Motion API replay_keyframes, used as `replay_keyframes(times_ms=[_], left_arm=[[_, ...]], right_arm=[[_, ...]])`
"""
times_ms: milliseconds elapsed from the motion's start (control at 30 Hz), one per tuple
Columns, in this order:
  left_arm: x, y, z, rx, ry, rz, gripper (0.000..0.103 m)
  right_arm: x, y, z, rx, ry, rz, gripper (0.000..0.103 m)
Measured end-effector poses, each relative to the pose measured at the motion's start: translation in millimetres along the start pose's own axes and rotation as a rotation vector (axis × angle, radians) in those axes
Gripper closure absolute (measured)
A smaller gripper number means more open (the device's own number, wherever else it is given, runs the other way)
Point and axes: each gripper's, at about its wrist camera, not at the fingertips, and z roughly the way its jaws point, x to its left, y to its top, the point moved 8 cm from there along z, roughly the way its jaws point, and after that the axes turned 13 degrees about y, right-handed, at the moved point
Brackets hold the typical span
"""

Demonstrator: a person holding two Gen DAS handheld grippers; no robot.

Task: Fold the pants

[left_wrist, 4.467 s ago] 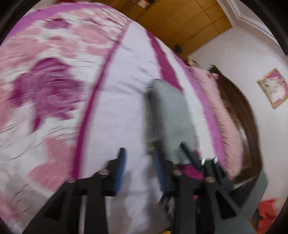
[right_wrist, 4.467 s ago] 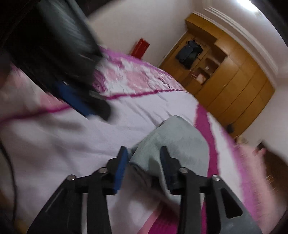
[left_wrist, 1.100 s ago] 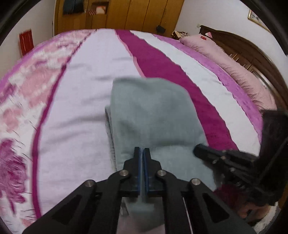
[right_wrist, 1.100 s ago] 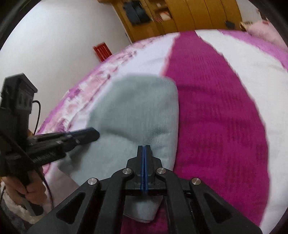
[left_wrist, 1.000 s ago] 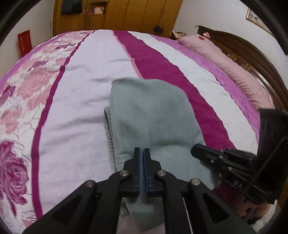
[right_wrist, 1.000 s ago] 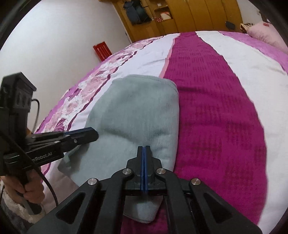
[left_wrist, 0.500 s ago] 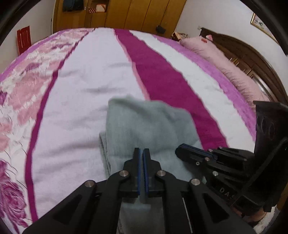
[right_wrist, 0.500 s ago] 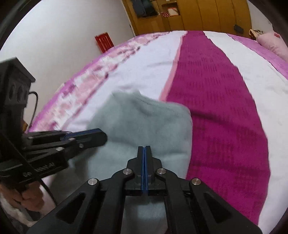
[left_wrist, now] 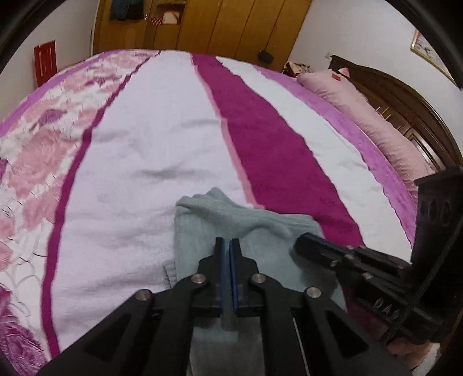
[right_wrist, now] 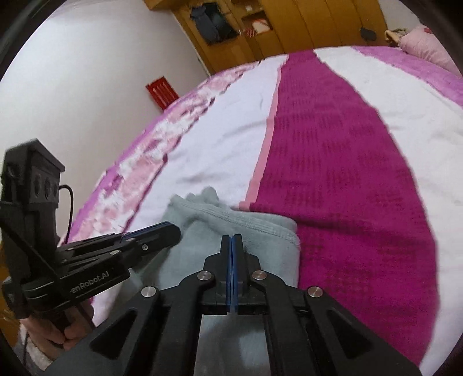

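The grey-green pants (left_wrist: 249, 228) lie folded in a small bundle on the bed, at the near edge; they also show in the right wrist view (right_wrist: 240, 231). My left gripper (left_wrist: 226, 243) is shut, its jaws pressed together over the near part of the pants, with cloth running under them. My right gripper (right_wrist: 232, 240) is shut the same way over the pants' right side. Whether cloth is pinched between either pair of jaws is hidden. Each gripper shows in the other's view: the right gripper (left_wrist: 306, 245) and the left gripper (right_wrist: 170, 231).
The bedspread (left_wrist: 162, 144) is white with a magenta stripe (left_wrist: 269, 138) and pink floral bands. A pink pillow (left_wrist: 361, 110) and dark wooden headboard (left_wrist: 411, 98) are at the right. Wooden wardrobes (left_wrist: 202, 26) stand beyond the bed. A red panel (right_wrist: 162, 91) hangs on the wall.
Both shut grippers have pulled back toward me, and the pants have bunched into a shorter, rumpled bundle nearer the bed's edge. Earlier the left gripper was open; now both are shut.
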Motion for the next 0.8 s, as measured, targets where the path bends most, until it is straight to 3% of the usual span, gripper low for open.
replay_keyframes(times_ms=[67, 133, 167, 200, 267, 367, 433, 500, 633, 800], left_arm=[[3.1, -5.2, -11.8, 0.007, -0.004, 0.001, 0.093], [7.2, -15.1, -24.0, 0.017, -0.041, -0.009, 0.073], [10.8, -22.8, -31.1, 0.021, -0.054, -0.019, 0.055], [14.5, -28.8, -36.0, 0.032, -0.062, -0.029, 0.046], [21.7, -48.2, -44.3, 0.078, -0.103, -0.062, 0.042], [27.1, -84.2, -45.4, 0.164, -0.180, -0.098, 0.040], [29.5, -103.4, -37.8, 0.211, -0.228, -0.124, 0.040], [34.3, -108.7, -31.7, 0.205, -0.283, -0.177, 0.038], [32.7, -90.9, -19.6, 0.208, -0.347, -0.195, 0.037], [18.1, -51.4, 11.4, 0.172, -0.378, -0.173, 0.038]], right_arm=[[-0.6, -7.0, -19.3, -0.021, 0.020, 0.031, 0.098], [-5.3, -21.6, -35.0, -0.016, 0.039, 0.076, 0.075], [-10.2, -31.9, -43.0, -0.011, 0.044, 0.108, 0.061], [-16.0, -42.5, -49.1, -0.003, 0.044, 0.144, 0.052], [-26.7, -67.7, -60.0, 0.007, 0.072, 0.230, 0.048], [-29.9, -100.8, -69.3, 0.001, 0.164, 0.318, 0.048], [-21.6, -107.1, -74.0, -0.011, 0.185, 0.267, 0.049], [-14.9, -107.3, -66.5, 0.025, 0.211, 0.259, 0.049], [-12.8, -92.2, -29.8, 0.063, 0.246, 0.241, 0.050], [-29.6, -51.9, 8.7, 0.039, 0.256, 0.263, 0.061]])
